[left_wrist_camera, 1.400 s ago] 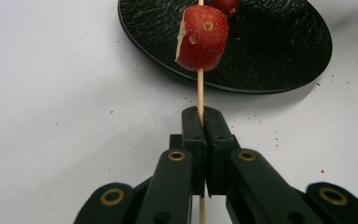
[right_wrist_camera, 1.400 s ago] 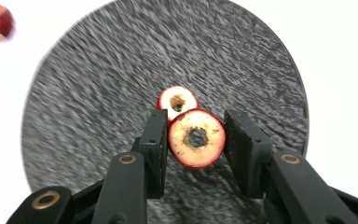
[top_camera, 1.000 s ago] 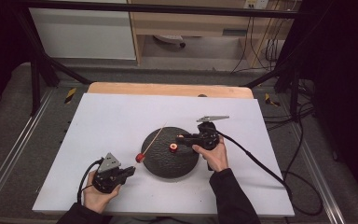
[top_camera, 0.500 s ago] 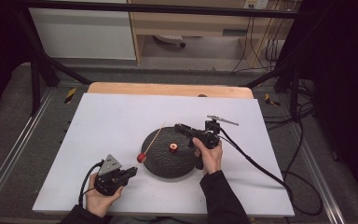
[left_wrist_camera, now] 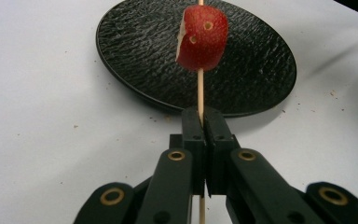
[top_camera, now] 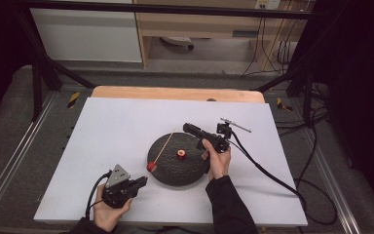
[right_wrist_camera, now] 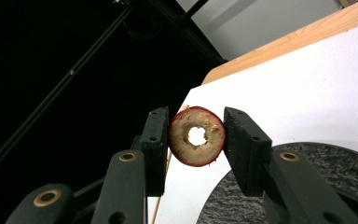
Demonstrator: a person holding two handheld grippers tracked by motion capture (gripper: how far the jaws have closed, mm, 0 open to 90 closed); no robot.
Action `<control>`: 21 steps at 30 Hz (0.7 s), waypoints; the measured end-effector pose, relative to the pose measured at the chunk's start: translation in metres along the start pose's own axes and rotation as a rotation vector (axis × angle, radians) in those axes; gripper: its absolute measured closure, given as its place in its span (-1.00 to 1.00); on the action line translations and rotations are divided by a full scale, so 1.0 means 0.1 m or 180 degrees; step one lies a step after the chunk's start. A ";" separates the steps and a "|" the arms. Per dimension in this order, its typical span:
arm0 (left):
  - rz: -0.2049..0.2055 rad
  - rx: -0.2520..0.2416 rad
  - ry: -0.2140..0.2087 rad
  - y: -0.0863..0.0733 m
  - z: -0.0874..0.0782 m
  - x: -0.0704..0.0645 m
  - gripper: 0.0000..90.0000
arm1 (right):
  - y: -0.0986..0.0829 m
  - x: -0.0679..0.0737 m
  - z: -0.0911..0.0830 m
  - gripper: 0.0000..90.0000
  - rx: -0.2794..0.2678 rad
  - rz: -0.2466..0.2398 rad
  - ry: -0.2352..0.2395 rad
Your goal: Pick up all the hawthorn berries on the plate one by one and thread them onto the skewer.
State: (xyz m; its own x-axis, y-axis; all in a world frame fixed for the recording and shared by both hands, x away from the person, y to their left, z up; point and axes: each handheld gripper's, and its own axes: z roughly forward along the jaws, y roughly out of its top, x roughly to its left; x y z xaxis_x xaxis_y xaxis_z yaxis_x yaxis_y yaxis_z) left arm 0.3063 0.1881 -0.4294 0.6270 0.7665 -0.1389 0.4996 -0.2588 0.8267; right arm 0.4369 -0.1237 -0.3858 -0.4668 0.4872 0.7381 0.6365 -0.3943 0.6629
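Observation:
A black textured plate [top_camera: 185,170] lies mid-table, with a small red fruit piece [top_camera: 180,154] on it. My left gripper [top_camera: 139,183] [left_wrist_camera: 200,123] sits at the plate's near left, shut on a thin wooden skewer [top_camera: 164,145] [left_wrist_camera: 200,91]. The skewer slants up over the plate's left rim and carries a red fruit chunk [top_camera: 151,166] [left_wrist_camera: 201,37]. My right gripper [top_camera: 187,128] [right_wrist_camera: 196,135] hovers over the plate's far rim, pointing left. It is shut on a red ring-shaped fruit slice [right_wrist_camera: 196,136] with a hole through its middle.
The white table top [top_camera: 117,126] has a wooden strip [top_camera: 175,93] along its far edge. Black frame bars and cables stand beyond and to the right. The right gripper's cable [top_camera: 268,170] trails across the table's right side.
The right gripper has drawn back from the red piece on the plate and swung up toward the plate's far rim. The left gripper and skewer have stayed put.

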 end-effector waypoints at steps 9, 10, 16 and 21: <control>0.0008 -0.0059 -0.0006 -0.03 0.05 -0.14 0.96 | 0.05 0.00 0.01 0.38 -0.0226 0.0139 0.0003; 0.0002 -0.0080 0.0000 -0.03 0.06 -0.16 0.96 | 0.05 -0.01 0.01 0.38 -0.0256 0.0165 0.0006; -0.0012 -0.0150 0.0006 -0.02 0.13 -0.27 0.96 | 0.06 -0.03 0.04 0.38 -0.0337 0.0326 0.0071; -0.0037 -0.0150 -0.0004 -0.01 0.21 -0.31 0.96 | 0.05 -0.03 0.04 0.38 -0.0384 0.0417 0.0129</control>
State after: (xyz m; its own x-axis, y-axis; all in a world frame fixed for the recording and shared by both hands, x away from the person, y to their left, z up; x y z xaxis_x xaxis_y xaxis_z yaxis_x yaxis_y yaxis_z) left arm 0.2985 0.1522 -0.4370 0.6222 0.7685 -0.1493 0.4782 -0.2220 0.8497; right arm 0.4442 -0.1240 -0.3850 -0.4107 0.3946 0.8220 0.6163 -0.5443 0.5692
